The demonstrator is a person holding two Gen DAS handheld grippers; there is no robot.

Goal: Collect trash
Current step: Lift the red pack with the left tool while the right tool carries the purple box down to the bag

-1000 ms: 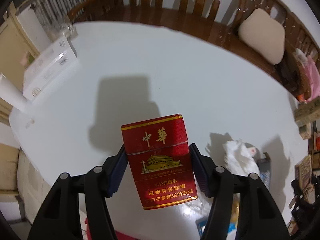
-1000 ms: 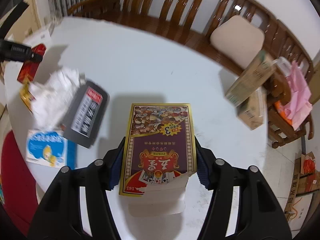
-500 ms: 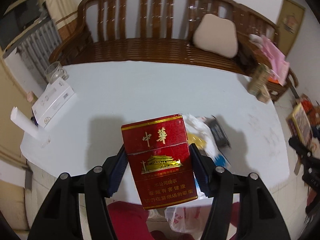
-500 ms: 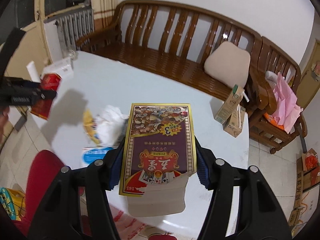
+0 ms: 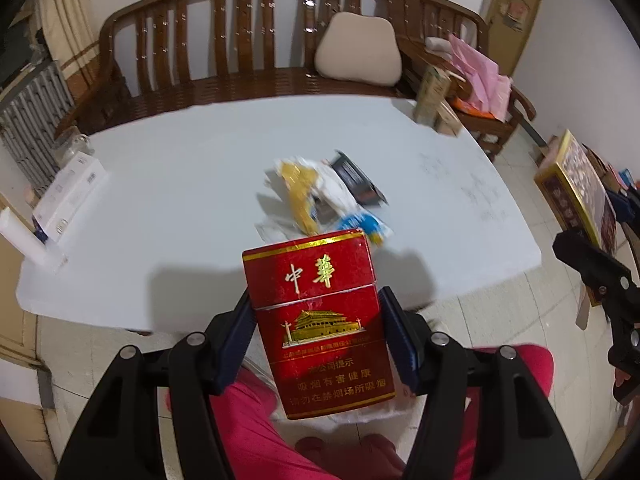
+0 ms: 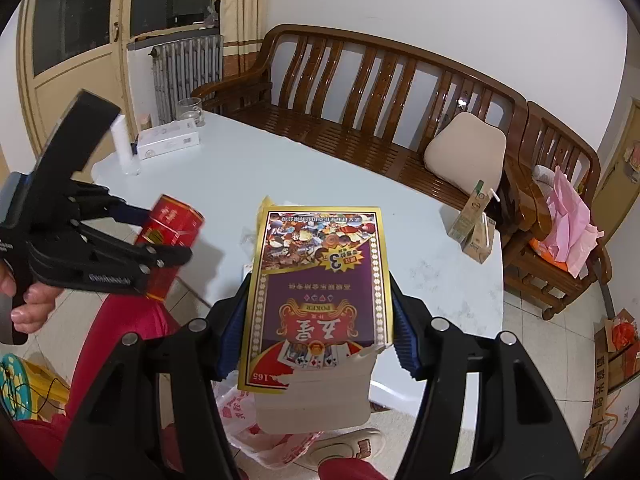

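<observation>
The carry-off step is judged to be in hand: two pieces of trash are held up off the white table [image 5: 168, 184], and a plastic bag [image 6: 256, 420] is seen below the jaws near the person's red-clad legs. The left gripper [image 5: 318, 344] is closed about half-way on a red cigarette pack [image 5: 318, 320], whose narrow sides are pressed by the blue pads [image 5: 394, 340]; the pack's long axis is run along the fingers, with the flip-top lid pointing forward beyond the fingertips and the printed face turned to the camera. The right gripper [image 6: 318, 320] is likewise closed about half-way on a purple and gold playing-card box [image 6: 320, 280], clamped at its long edges; its long axis also lies along the fingers, the torn open flap at the end nearest the palm and the closed end pointing forward, so the print is read upside down. Ahead of the left jaws, more trash [image 5: 320, 196] is left in a heap on the table: crumpled paper, wrappers and a dark pack. For the next move, each gripper is judged to need lowering over the bag's mouth before the jaws are widened, one item at a time, so that neither box is dropped beside it. The bag's opening is largely hidden.
</observation>
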